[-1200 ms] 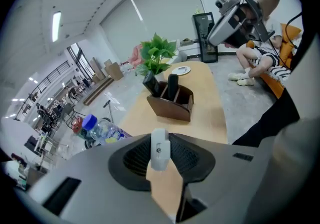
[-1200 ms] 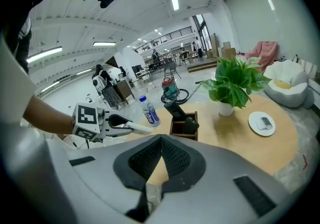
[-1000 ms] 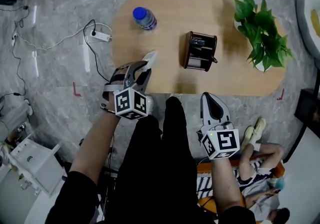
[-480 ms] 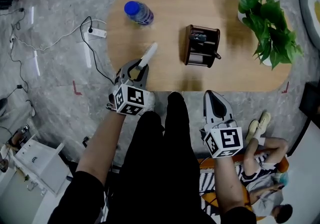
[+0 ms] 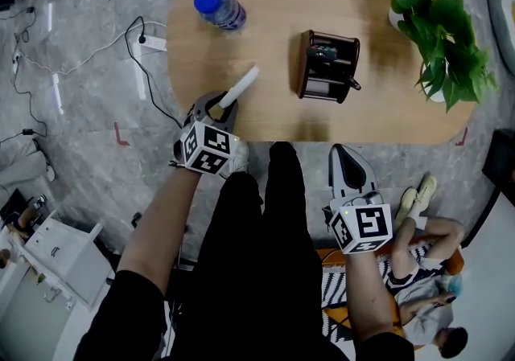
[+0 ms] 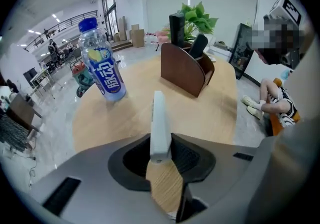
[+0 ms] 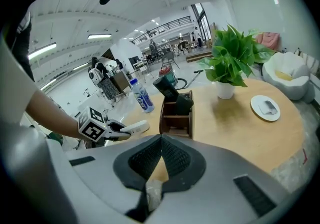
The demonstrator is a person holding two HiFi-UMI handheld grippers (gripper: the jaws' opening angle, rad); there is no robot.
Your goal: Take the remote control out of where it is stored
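My left gripper (image 5: 219,107) is shut on one end of a slim white remote control (image 5: 240,87), which sticks out over the near left part of the wooden table (image 5: 273,14). In the left gripper view the remote (image 6: 159,120) stands edge-on between the pads, above the tabletop. A brown wooden holder (image 5: 326,67) at the table's middle keeps dark remotes (image 6: 199,44). My right gripper (image 5: 341,155) is shut and empty, off the table's near edge beside the person's leg.
A blue-capped water bottle (image 5: 219,10) stands at the table's far left and a potted plant (image 5: 442,38) at its right end. A small white dish (image 7: 265,107) lies right of the plant. A power strip (image 5: 153,43) and cables lie on the floor at left.
My left gripper has moved forward with the white remote, from the table's near edge to farther over the tabletop. The right gripper has stayed where it was.
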